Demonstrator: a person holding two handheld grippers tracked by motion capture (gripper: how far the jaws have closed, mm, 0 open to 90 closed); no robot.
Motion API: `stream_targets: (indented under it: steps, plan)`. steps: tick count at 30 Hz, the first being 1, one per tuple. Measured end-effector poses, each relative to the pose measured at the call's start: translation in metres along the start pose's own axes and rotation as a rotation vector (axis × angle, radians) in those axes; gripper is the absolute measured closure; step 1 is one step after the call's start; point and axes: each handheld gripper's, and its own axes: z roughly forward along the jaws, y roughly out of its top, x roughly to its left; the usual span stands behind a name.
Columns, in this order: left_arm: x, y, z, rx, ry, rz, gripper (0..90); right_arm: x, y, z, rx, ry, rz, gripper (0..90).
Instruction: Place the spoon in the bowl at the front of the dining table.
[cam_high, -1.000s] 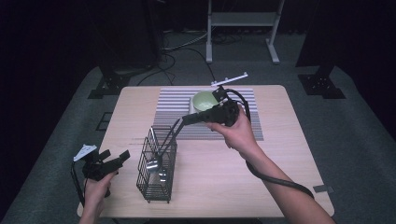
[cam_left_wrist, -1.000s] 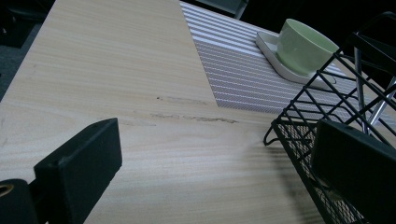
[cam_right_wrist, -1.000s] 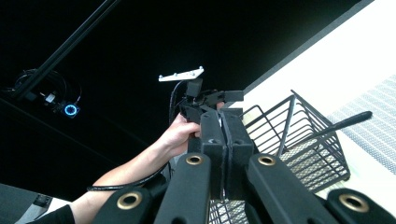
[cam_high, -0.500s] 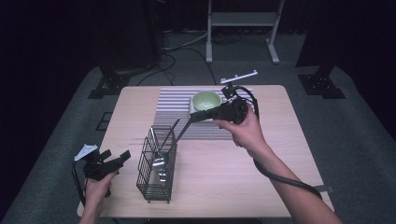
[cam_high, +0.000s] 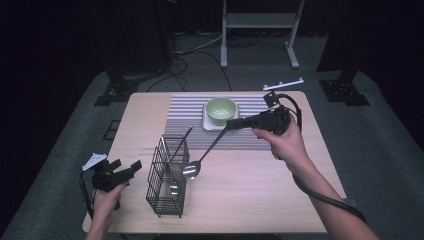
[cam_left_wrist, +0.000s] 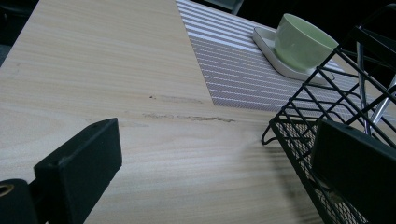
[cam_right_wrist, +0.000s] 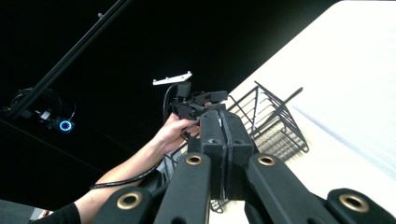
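We see the right gripper (cam_high: 231, 124) with its two black jaws pressed together on the thin handle of a long metal spoon (cam_high: 206, 150). In the right gripper view the pads meet flat against each other with no gap. The spoon hangs in the air over the table, slanting down and toward the person's left; its shiny bowl sits just beside the upper right edge of the black wire cutlery basket (cam_high: 167, 176), outside it. We cannot tell whether bowl and wire touch. A dark slender utensil handle (cam_high: 181, 143) leans out of the basket's far end.

The left gripper (cam_high: 127, 168) rests at the near left edge of the pale wooden table (cam_high: 260, 195), jaws spread wide with nothing between them. In the left gripper view its right jaw stands just before the basket's corner, the left jaw over bare wood.

Farther off, a pale green ceramic bowl (cam_high: 221, 109) stands on a white square plate (cam_high: 209, 123), on the grey striped placemat (cam_high: 185, 115), just beyond the right gripper.
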Motion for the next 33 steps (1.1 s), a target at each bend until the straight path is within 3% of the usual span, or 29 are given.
stream_targets:
  steps: [11,33]
  plan:
    - [0.0,0.0,0.0,0.001,0.001,-0.001,1.0,-0.013,-0.014,-0.022,-0.016,-0.028,0.036,88.9]
    - [0.0,0.0,0.0,0.001,0.001,-0.001,1.0,-0.029,-0.034,-0.049,-0.052,-0.057,0.076,88.9]
